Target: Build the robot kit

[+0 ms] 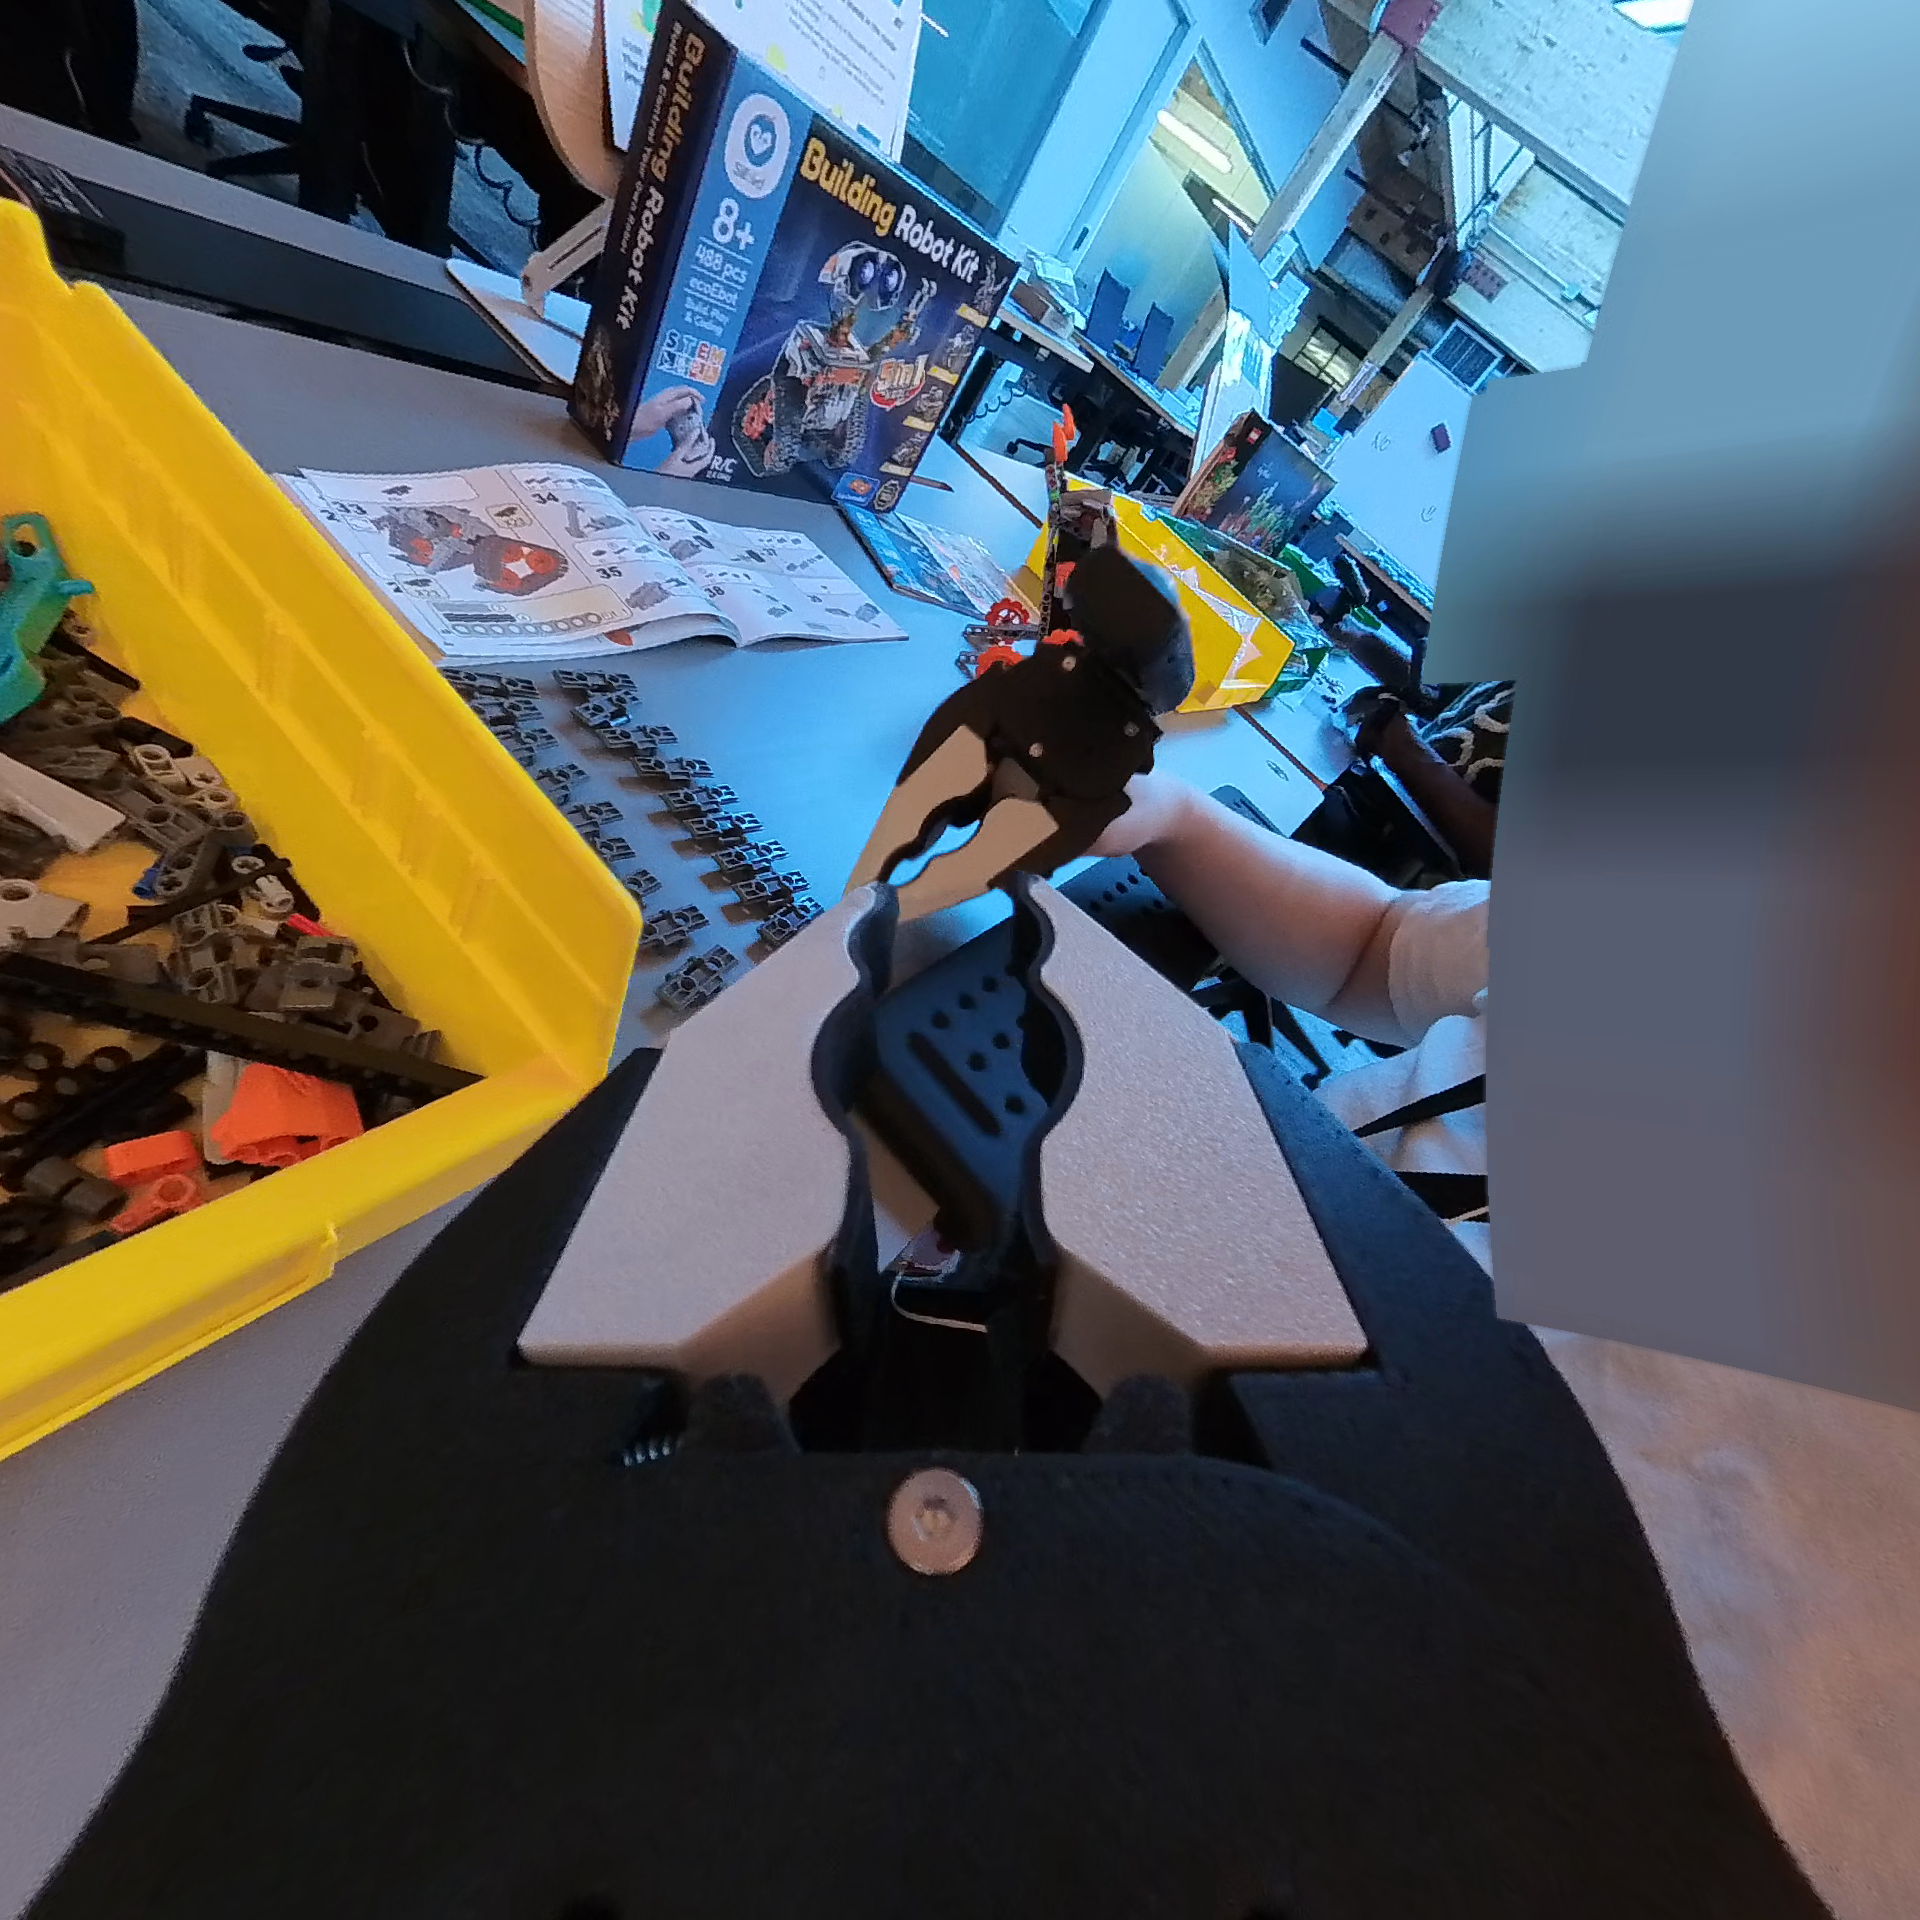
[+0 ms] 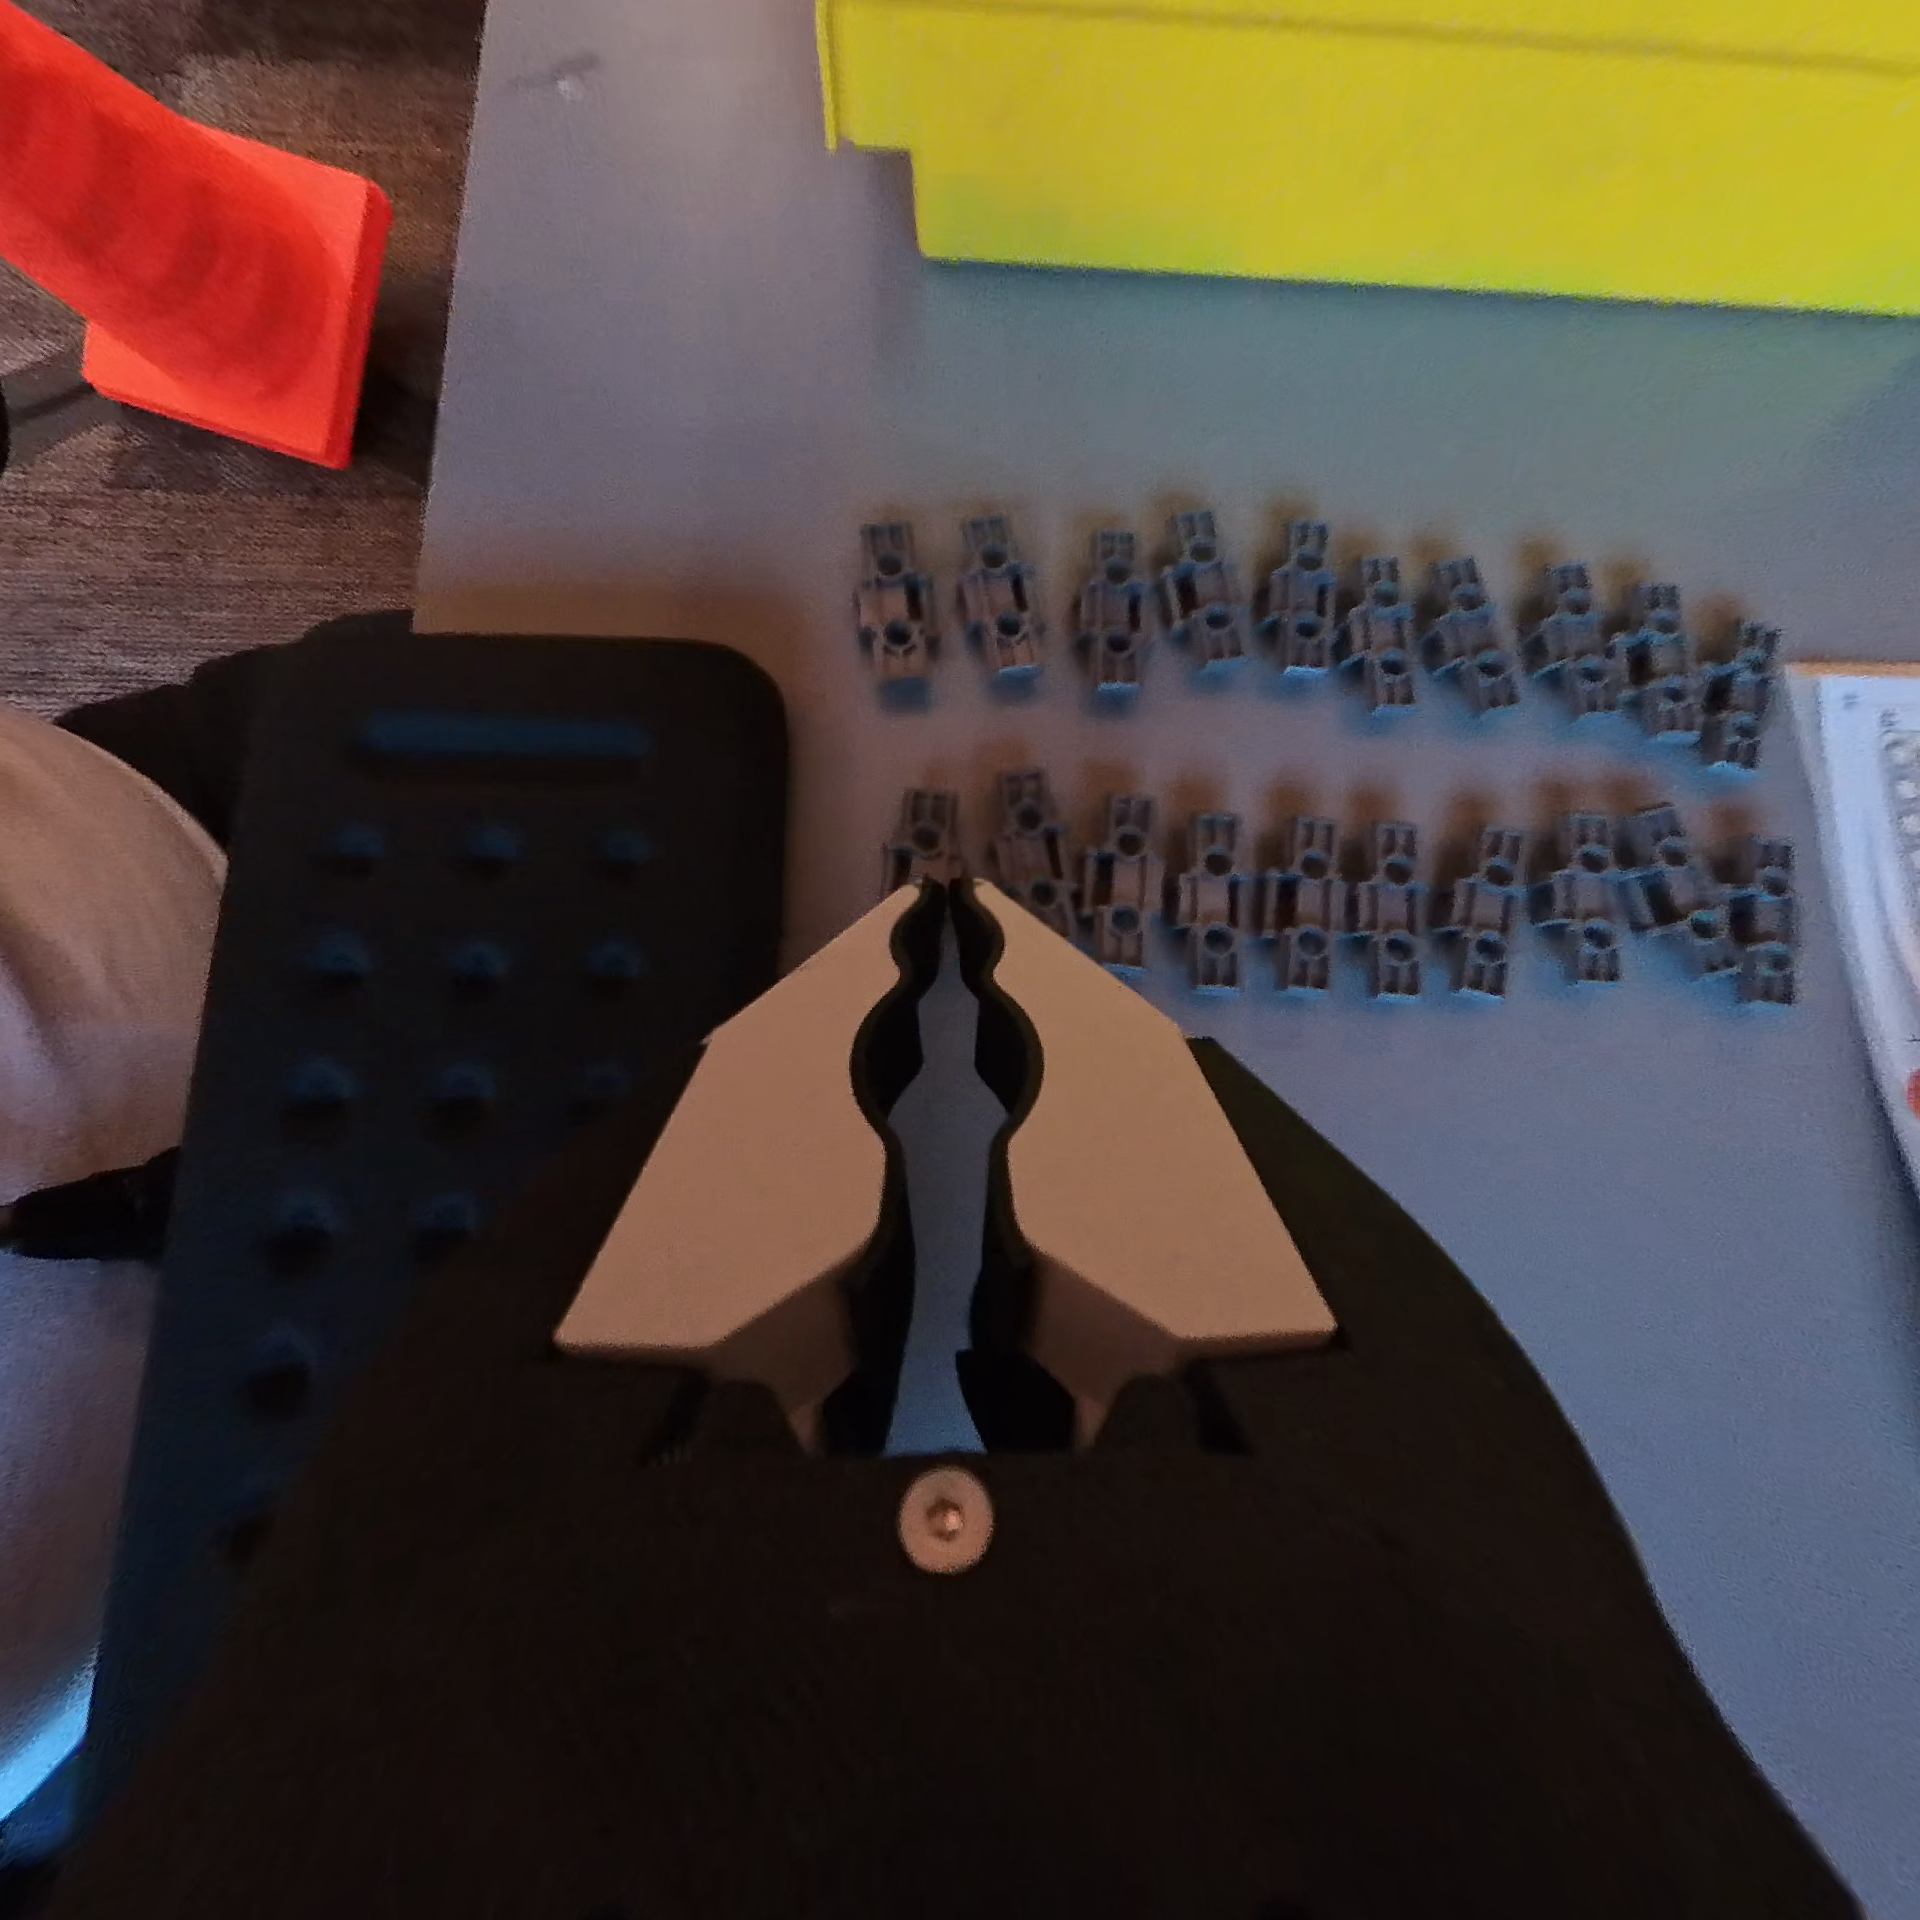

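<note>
The left gripper (image 1: pixel 956 894) is clenched on a black perforated plate (image 1: pixel 961 1049) wedged between its fingers, raised above the grey table (image 1: pixel 831 727). Beyond that plate the right gripper (image 1: pixel 894 873) hovers with its tips drawn together, nothing visible between them. In its own view the right gripper (image 2: pixel 948 883) is likewise closed at the tips, poised over the near-left end of two rows of small grey connector pieces (image 2: pixel 1320 748) laid on the table. Left of those rows sits the black plate (image 2: pixel 488 935); past them stands a yellow bin (image 2: pixel 1351 156). Seen from the left wrist, the yellow bin (image 1: pixel 416 790) holds mixed black, grey and orange parts, and beyond the rows lies an open instruction booklet (image 1: pixel 582 561) before an upright kit box (image 1: pixel 790 312).
</note>
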Action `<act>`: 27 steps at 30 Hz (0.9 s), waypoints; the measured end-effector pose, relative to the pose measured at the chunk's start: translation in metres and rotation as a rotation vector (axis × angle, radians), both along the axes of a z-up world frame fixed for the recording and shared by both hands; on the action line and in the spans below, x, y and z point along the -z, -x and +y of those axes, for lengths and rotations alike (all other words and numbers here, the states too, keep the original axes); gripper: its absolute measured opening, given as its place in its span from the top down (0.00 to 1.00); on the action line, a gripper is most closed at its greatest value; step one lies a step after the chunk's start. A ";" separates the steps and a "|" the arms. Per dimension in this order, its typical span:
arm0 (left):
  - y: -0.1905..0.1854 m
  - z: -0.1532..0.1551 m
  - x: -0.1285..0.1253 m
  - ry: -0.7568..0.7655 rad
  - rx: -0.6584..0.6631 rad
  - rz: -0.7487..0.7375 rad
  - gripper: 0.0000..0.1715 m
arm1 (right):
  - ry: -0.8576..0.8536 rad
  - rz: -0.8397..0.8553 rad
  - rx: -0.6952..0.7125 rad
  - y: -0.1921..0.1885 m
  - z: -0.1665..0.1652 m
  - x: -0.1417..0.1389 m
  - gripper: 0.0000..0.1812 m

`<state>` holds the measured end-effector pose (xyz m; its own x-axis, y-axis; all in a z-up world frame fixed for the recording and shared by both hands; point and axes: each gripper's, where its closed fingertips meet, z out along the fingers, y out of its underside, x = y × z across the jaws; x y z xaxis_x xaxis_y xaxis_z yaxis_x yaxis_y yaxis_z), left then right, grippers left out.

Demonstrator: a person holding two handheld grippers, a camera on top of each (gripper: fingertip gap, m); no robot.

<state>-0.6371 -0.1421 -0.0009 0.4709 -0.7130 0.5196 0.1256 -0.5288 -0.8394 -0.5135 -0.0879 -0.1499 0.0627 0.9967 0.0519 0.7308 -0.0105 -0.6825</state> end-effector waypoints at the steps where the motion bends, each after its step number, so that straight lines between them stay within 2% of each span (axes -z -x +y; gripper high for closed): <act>1: 0.000 -0.001 -0.001 -0.007 -0.004 0.006 0.88 | -0.013 0.026 -0.001 0.002 0.001 -0.007 1.00; 3: 0.002 -0.002 -0.004 -0.021 -0.015 0.012 0.88 | -0.025 0.057 0.022 0.004 0.008 -0.017 1.00; 7: 0.002 -0.004 -0.006 -0.021 -0.015 0.004 0.88 | -0.003 0.001 0.054 -0.005 0.018 0.000 1.00; 13: 0.000 -0.003 -0.005 -0.021 -0.010 0.007 0.88 | -0.015 0.044 0.087 -0.008 0.031 -0.018 1.00; 18: -0.002 -0.004 -0.003 -0.015 -0.001 0.014 0.88 | 0.036 0.037 0.114 -0.013 0.037 -0.003 1.00; 23: 0.002 -0.003 -0.005 -0.018 -0.015 0.002 0.88 | 0.006 0.068 0.154 -0.016 0.052 -0.016 1.00; 27: 0.002 -0.003 -0.004 -0.015 -0.010 0.005 0.88 | 0.023 0.029 0.171 -0.022 0.055 0.001 1.00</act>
<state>-0.6389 -0.1450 0.0032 0.4808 -0.7157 0.5065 0.1265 -0.5150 -0.8478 -0.4911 -0.0332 -0.1509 0.2322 0.9723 0.0250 0.6973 -0.1485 -0.7013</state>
